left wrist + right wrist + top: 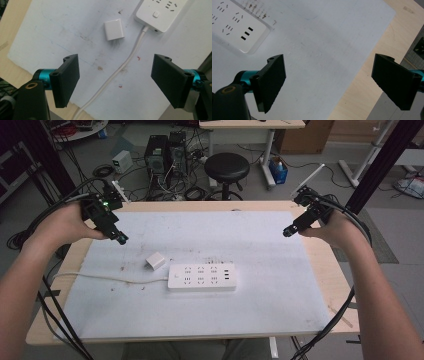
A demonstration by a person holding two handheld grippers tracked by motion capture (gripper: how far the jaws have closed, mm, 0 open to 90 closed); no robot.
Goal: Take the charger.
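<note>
So the white power strip (202,277) is lying flat roughly mid-counter on the white mat (260,310), with its cord (100,278) trailing off from its left end toward the counter's (336,275) left edge. The little white charger plug (155,261) sits just beside the strip's left end, a bit farther back, not touching it. In the left gripper view you can see it lying on its side, prongs pointing toward the cord.

The left gripper (120,238) hovers up and left of the strip, jaws released and spread with nothing between them. The right gripper (287,232) hangs well off to the strip's right and back, jaws also spread wide and empty.
</note>
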